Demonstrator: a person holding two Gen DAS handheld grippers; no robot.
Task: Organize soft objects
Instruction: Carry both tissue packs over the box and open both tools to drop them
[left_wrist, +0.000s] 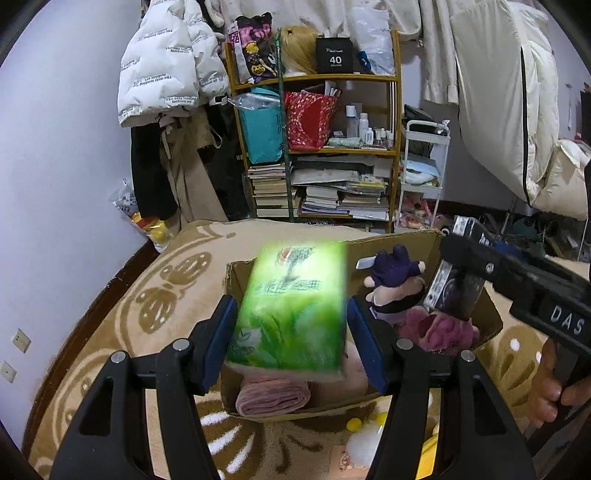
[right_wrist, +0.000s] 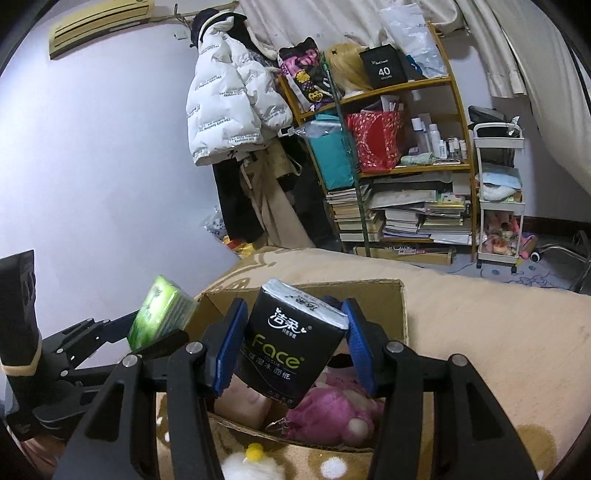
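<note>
Green tissue pack (left_wrist: 291, 306), blurred, sits centre of the left wrist view, clamped btwn the blue pads of the left gripper (left_wrist: 291, 321), held above the open cardboard box (left_wrist: 369, 251). In the right wrist view the same pack shows at left-centre.

Black tissue pack (right_wrist: 291, 343), tilted, fills the centre of the right wrist view, pinched btwn the blue pads of the right gripper (right_wrist: 295, 339), over the box's near half. In the left wrist view it hangs at right-centre, over the box's right end.

Inside the box: rolled pink towel (left_wrist: 273, 395) at lower centre, navy-capped plush doll (left_wrist: 395, 280) right of the green pack, magenta plush (right_wrist: 332, 410) under the black pack.

Box rests on a tan patterned blanket (left_wrist: 173, 280). A hand (left_wrist: 550, 387) grips the right tool's handle at lower right of the left wrist view.

Behind, upper centre: wooden shelf (left_wrist: 395, 147) w/ books, bags, bottles; white puffer jacket (left_wrist: 162, 66) hangs upper left; white cart (right_wrist: 498, 199) at right.
</note>
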